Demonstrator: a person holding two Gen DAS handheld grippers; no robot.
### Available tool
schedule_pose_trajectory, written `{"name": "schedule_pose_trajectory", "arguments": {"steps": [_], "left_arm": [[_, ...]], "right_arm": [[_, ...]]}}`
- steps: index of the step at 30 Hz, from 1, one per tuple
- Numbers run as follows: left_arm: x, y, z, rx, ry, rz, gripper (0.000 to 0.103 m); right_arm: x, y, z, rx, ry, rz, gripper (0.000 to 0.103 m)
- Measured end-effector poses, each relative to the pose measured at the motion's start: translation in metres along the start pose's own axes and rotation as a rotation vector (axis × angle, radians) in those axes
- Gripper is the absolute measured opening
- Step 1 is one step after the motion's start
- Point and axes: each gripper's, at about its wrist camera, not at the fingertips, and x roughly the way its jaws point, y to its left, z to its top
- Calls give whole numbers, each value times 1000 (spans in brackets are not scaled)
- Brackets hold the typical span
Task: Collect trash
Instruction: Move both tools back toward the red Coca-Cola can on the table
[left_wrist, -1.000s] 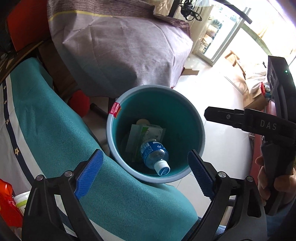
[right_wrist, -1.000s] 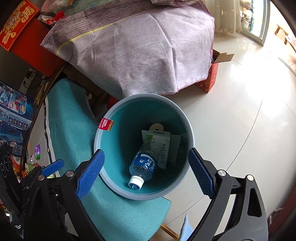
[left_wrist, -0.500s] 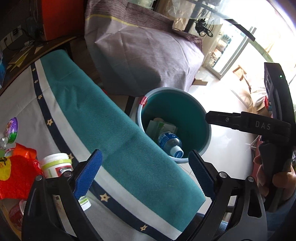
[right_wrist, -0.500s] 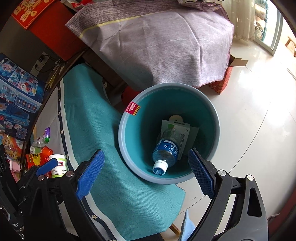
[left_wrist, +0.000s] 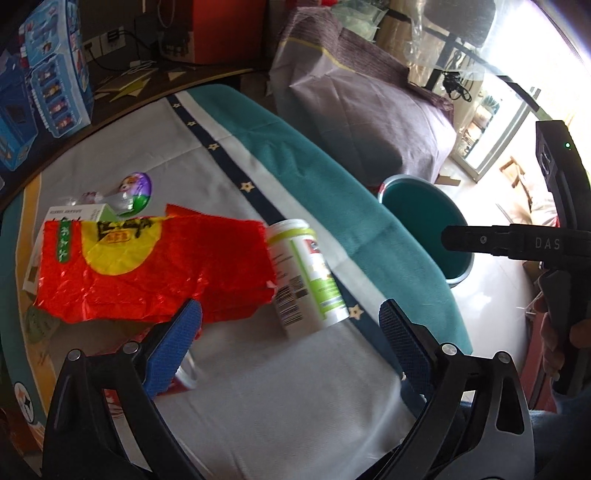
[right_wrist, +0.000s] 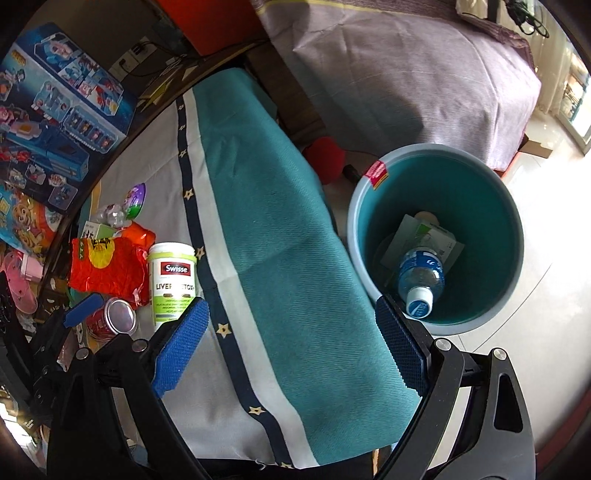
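My left gripper (left_wrist: 288, 343) is open and empty over the table, just short of a white and green pill bottle (left_wrist: 304, 273) that lies on the cloth. A red foil wrapper (left_wrist: 147, 266) lies to its left, over a red can (right_wrist: 114, 315). My right gripper (right_wrist: 290, 349) is open and empty above the teal cloth. The teal trash bin (right_wrist: 476, 195) stands on the floor to the right and holds a water bottle (right_wrist: 421, 277) and a small box (right_wrist: 424, 236). The bin also shows in the left wrist view (left_wrist: 417, 199).
A purple egg-shaped toy (left_wrist: 135, 188) and a small green box (left_wrist: 79, 214) lie behind the wrapper. Blue toy boxes (right_wrist: 55, 125) stand at the table's back left. A piece of furniture draped in purple cloth (right_wrist: 406, 70) stands behind the bin.
Both grippers have swung left from above the bin to over the table. The trash on the cloth has come into view. Both stay open.
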Motion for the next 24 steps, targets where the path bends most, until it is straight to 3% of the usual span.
{"name": "schedule_pose_trajectory", "arguments": {"steps": [6, 12, 21, 23, 24], "left_arm": [[-12, 51, -27, -7, 9, 49, 97], [-18, 85, -37, 1, 9, 47, 97], [0, 79, -48, 143, 26, 7, 97], [1, 75, -52, 162, 27, -1, 92], [2, 73, -55, 166, 33, -13, 85]], "right_arm": [[19, 43, -6, -61, 42, 12, 88], [33, 73, -9, -106, 74, 2, 88], [43, 98, -10, -138, 97, -16, 88], [44, 99, -10, -140, 98, -20, 88], [45, 99, -10, -139, 100, -22, 88]]}}
